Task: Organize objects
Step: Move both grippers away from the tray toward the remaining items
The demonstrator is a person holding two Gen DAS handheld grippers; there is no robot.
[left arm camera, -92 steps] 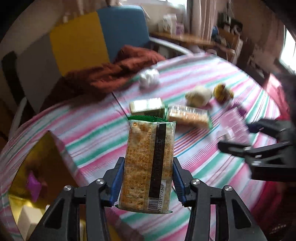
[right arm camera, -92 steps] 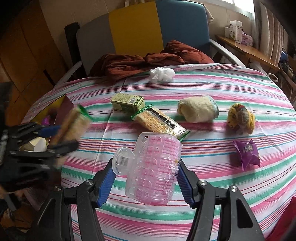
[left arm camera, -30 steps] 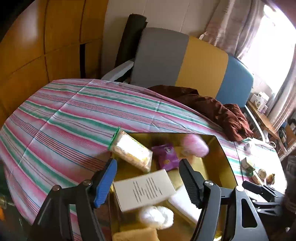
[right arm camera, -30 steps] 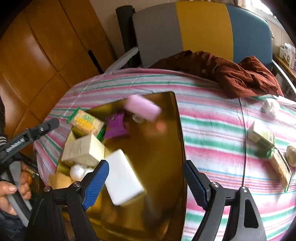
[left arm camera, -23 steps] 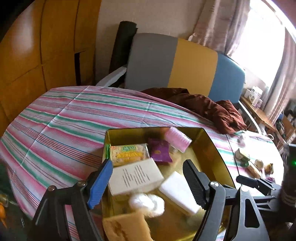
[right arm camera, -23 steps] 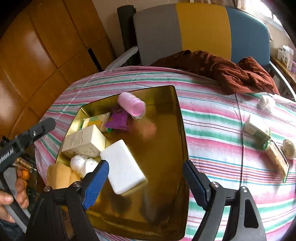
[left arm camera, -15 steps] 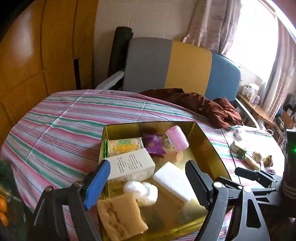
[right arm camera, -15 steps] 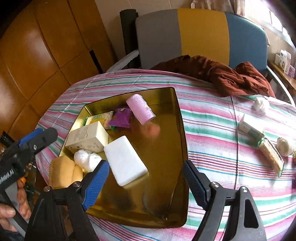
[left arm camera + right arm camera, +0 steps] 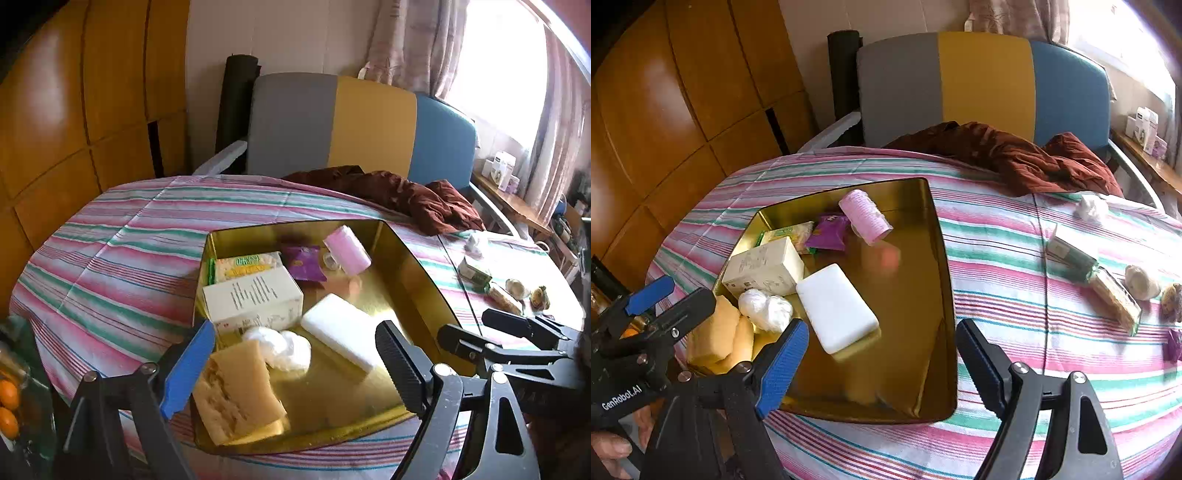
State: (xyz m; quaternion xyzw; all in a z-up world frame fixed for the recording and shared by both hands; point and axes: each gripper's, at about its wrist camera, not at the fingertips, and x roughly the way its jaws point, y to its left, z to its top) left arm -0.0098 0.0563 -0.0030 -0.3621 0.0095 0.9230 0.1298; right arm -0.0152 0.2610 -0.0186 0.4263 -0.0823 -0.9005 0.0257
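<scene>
While both empty tools hover at the frame bottom, the left hand-held gripper opening and the right hand-held gripper apart, the cracker pack lies at right on the counter; light, brittle, best pinched across its long sides.

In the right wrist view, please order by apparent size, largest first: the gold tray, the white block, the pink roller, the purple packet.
1. gold tray
2. white block
3. pink roller
4. purple packet

The block lies nearer the camera, so its lead over the roller is unsure; the packet is partly hidden.
</scene>
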